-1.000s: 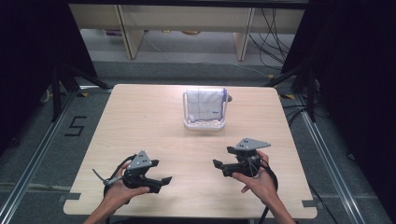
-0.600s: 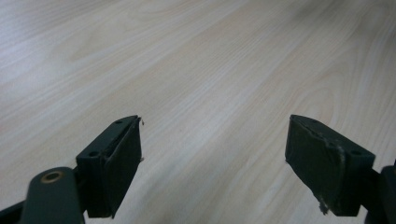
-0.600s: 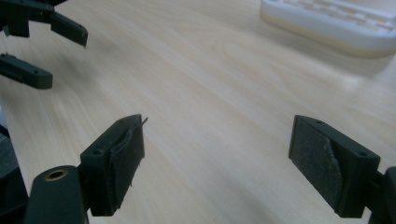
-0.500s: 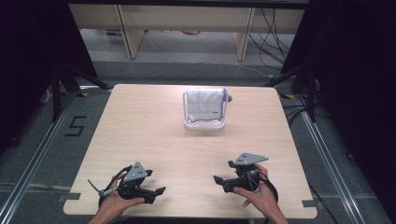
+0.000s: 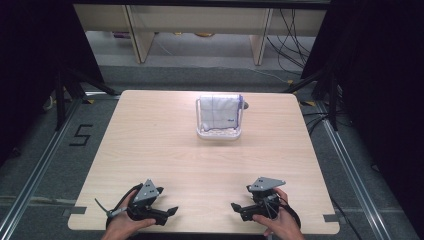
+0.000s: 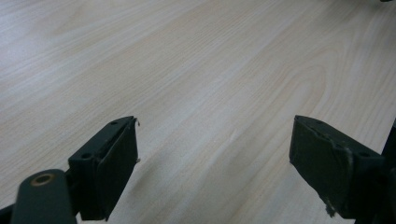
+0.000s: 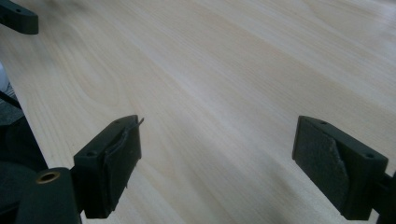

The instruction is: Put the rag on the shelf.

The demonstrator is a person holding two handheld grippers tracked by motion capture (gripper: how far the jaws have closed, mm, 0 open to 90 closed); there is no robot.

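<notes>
Two hand-held grippers rested low at the near edge of a light wooden table (image 5: 165,145), both with nothing between the jaws.

The high view placed the left black two-jaw gripper (image 5: 170,212) at seven o'clock and the right black two-jaw gripper (image 5: 236,206) at five o'clock, facing each other. Each gripper view showed jaws spread wide over bare wood grain. Well apart, at twelve o'clock, stood a white wire-sided rack (image 5: 218,134) holding a folded white cloth with blue lines (image 5: 218,112); its small blue mark was unreadable. A "5" (image 5: 80,135) marked the floor at nine o'clock.
</notes>
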